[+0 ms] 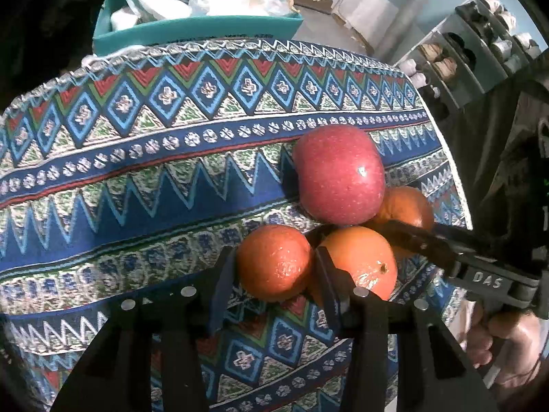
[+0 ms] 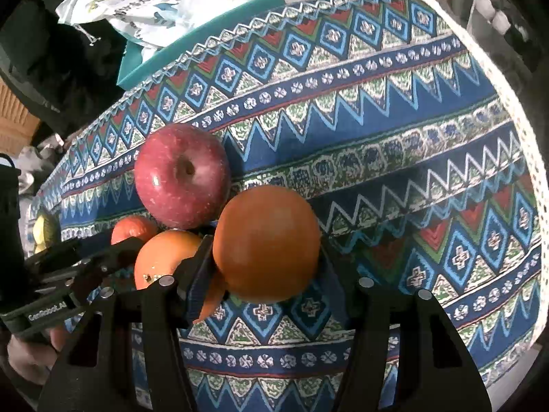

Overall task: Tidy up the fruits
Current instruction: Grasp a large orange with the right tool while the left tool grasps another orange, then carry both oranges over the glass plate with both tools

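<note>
1 orange point(image 1: 274, 262) was clamped between the left gripper point(image 1: 271, 267) pads; another orange point(image 2: 267, 243) was gripped by the right gripper point(image 2: 264, 257). A red apple point(image 1: 339, 173) lay just beyond, on the patterned cloth point(image 1: 137, 178).

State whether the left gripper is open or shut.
Shut: the left gripper clamps an orange, one finger pressing each side.
</note>
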A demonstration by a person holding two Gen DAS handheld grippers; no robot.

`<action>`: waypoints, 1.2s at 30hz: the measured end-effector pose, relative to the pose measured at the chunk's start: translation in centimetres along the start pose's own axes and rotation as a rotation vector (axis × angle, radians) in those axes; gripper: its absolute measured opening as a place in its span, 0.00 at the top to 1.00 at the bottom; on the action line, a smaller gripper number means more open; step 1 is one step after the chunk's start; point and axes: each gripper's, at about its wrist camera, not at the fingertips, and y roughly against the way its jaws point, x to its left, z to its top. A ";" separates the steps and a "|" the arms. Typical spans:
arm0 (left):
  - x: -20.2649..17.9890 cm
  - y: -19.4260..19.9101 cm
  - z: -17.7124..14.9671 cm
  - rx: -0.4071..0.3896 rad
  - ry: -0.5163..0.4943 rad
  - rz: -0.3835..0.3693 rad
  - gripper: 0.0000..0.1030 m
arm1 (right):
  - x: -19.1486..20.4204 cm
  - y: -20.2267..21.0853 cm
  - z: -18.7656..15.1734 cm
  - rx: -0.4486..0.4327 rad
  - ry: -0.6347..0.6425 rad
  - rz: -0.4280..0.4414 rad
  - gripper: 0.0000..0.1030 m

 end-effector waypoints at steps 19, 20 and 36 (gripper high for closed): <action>2.8 4.2 -2.3 -0.057 -0.070 0.207 0.54 | 1.8 1.0 0.0 -0.013 0.091 -0.107 0.43; 3.1 4.0 -2.3 -0.052 -0.071 0.214 0.54 | 1.7 0.8 -0.1 -0.006 0.091 -0.125 0.43; 3.2 1.3 -1.6 -0.013 -0.077 0.182 0.54 | 1.3 -0.4 -0.7 0.030 0.085 -0.107 0.43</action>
